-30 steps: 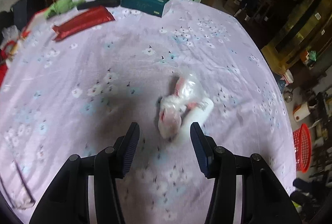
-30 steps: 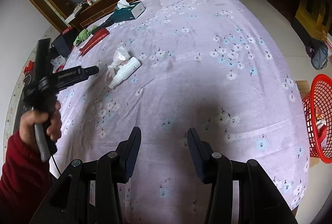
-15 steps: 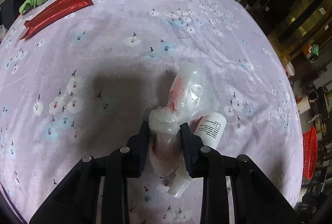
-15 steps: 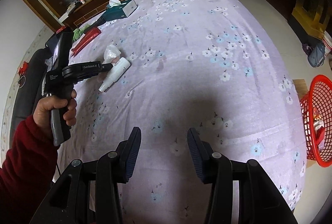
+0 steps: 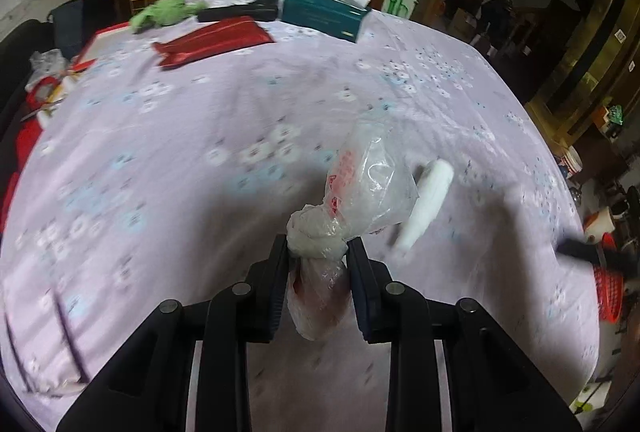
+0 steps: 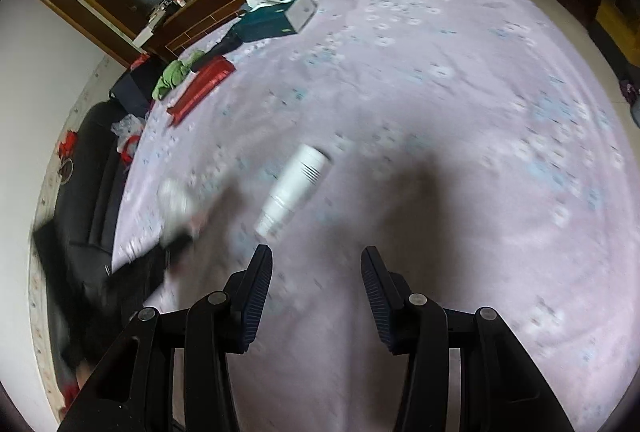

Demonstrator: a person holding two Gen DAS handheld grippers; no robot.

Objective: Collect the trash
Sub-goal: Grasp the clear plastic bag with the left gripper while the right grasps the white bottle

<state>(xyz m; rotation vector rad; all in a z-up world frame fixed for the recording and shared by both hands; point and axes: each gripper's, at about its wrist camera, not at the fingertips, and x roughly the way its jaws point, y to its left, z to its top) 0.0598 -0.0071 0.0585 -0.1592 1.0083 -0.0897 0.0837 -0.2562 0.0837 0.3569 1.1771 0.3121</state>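
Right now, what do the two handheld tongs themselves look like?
Both the left tongs and the right tongs are matte black plastic, with two angular arms joined by round silver-grey pivot pins. Each finger carries a dark blue ribbed pad. No cable or marking shows.

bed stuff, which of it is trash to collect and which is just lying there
Job in hand:
- knotted plastic bag, clamped in the left gripper
- white bottle, lying ahead of the open right gripper
- red basket, likely the bin

Lying about:
- tissue box
- red pouch
- green cloth
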